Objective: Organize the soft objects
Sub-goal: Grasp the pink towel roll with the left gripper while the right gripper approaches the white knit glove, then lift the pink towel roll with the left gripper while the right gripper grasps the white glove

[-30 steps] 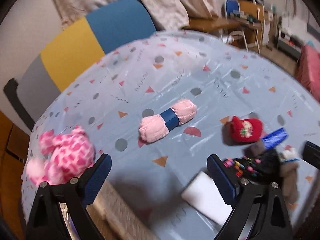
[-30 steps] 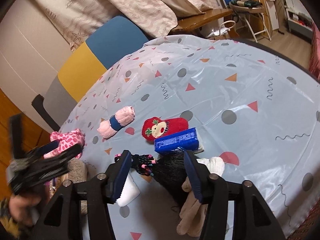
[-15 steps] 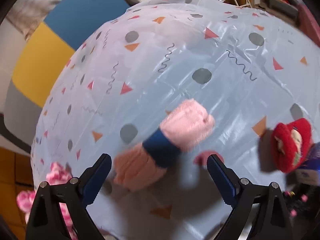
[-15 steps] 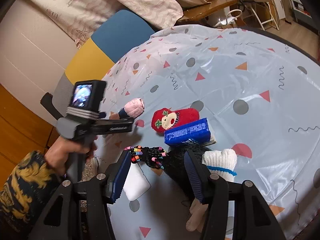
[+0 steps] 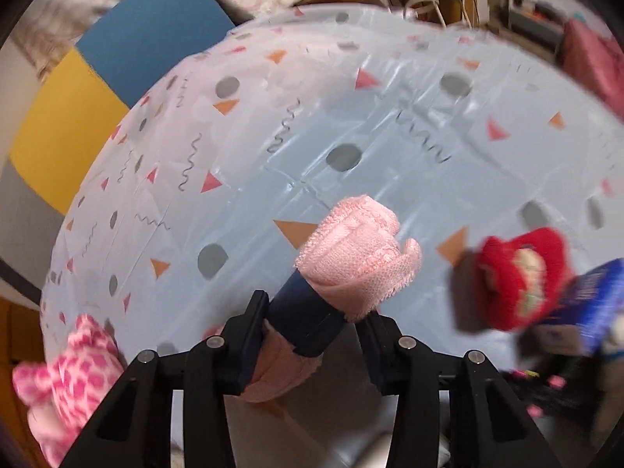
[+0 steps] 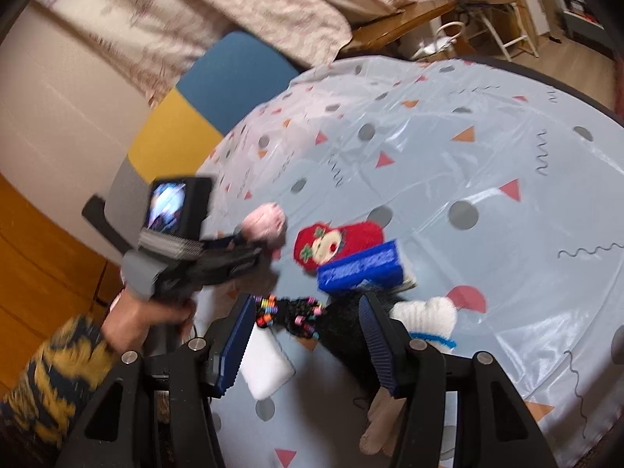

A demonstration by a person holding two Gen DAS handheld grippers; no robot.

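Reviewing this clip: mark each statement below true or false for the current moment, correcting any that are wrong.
1. The left tool has the rolled pink towel with a dark blue band between its fingers. True; its jaws have just been closing on the band.
2. The right tool grips the white knitted glove. False; its jaws stand open and hold nothing, with the glove lying just outside its right finger.
3. The red plush mitten with a doll face lies on the patterned blue tablecloth, touching the blue block. True.
4. The pink-and-white spotted plush toy sits on top of the towel. False; it lies apart, near the table's edge.
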